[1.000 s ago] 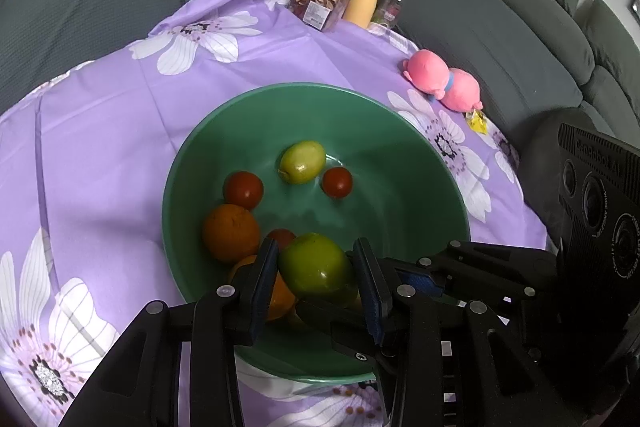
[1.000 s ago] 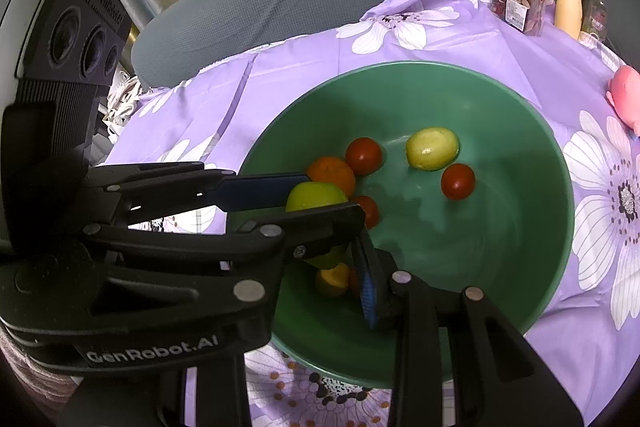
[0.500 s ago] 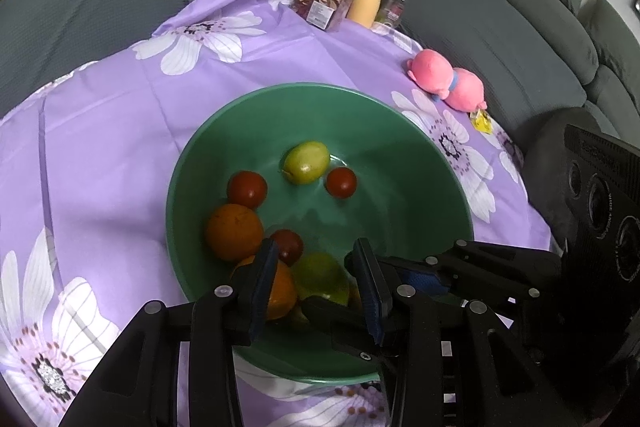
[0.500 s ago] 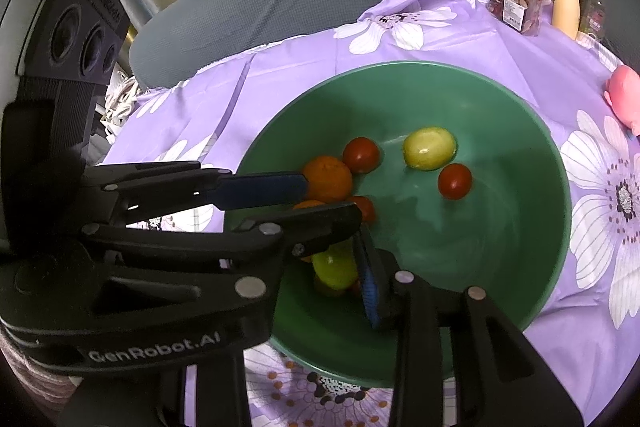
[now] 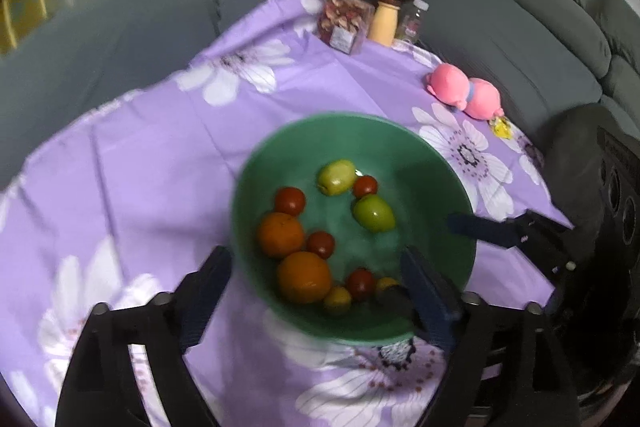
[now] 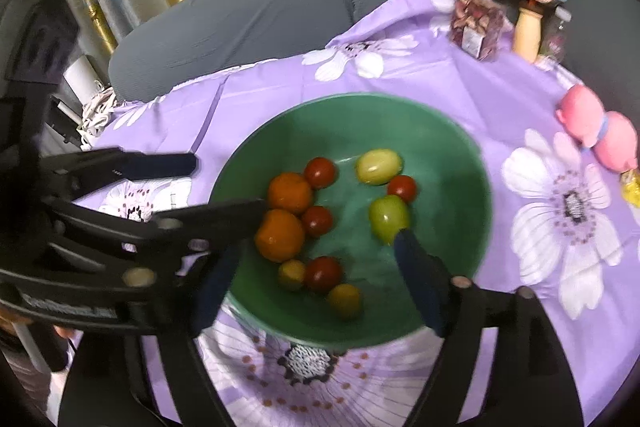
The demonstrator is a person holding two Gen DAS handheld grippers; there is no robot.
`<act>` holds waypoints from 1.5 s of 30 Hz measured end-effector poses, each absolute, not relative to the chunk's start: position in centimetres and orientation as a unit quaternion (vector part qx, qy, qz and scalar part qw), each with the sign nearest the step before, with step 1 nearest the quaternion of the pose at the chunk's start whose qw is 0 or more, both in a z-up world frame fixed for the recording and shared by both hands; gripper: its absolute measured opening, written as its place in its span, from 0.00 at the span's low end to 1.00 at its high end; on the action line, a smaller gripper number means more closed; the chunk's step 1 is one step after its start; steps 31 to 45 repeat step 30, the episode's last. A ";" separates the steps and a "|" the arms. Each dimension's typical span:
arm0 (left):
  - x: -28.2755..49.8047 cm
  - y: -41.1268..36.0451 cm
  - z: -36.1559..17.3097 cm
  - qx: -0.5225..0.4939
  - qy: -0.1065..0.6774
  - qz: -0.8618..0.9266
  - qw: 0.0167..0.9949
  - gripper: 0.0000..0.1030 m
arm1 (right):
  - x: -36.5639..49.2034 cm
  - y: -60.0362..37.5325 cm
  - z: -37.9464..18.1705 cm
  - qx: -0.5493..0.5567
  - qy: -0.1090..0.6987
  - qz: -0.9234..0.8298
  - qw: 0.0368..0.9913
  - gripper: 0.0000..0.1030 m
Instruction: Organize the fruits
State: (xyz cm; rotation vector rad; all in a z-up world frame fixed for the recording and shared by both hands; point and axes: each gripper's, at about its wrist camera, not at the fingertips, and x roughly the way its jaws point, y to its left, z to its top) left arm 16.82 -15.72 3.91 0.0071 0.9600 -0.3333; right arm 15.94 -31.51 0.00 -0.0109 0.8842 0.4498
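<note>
1. Left gripper (image 5: 316,291): black linkage frame, silver pivot screws, dark blue fingers (image 5: 426,291).
2. Right gripper (image 6: 316,279): matching black frame, blue fingers (image 6: 416,275), blurred white lettering on the left gripper's body alongside.

Smooth green bowl (image 6: 448,131) with a faint sheen, glossy-skinned green apple (image 6: 389,218), thin creased purple floral cloth (image 6: 460,83), matt grey woven sofa upholstery (image 6: 248,23), soft pink plush toy (image 6: 600,131)

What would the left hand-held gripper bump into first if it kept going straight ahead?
Probably the fruit in the green bowl: the left hand-held gripper, jaws opening with nothing gripped, points down at the lower orange and a small tomato. Depth is hard to judge.
</note>
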 end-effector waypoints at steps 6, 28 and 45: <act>14.8 -15.0 6.2 0.034 0.445 -0.133 0.885 0.99 | 14.2 -32.2 2.6 -0.046 0.394 0.204 0.895 0.96; 13.1 -15.1 8.7 0.082 0.428 -0.075 0.897 0.99 | 12.4 -32.8 5.5 -0.066 0.367 0.219 0.902 0.96; 13.1 -15.2 8.6 0.085 0.429 -0.077 0.896 0.99 | 12.3 -32.8 5.5 -0.065 0.367 0.219 0.902 0.96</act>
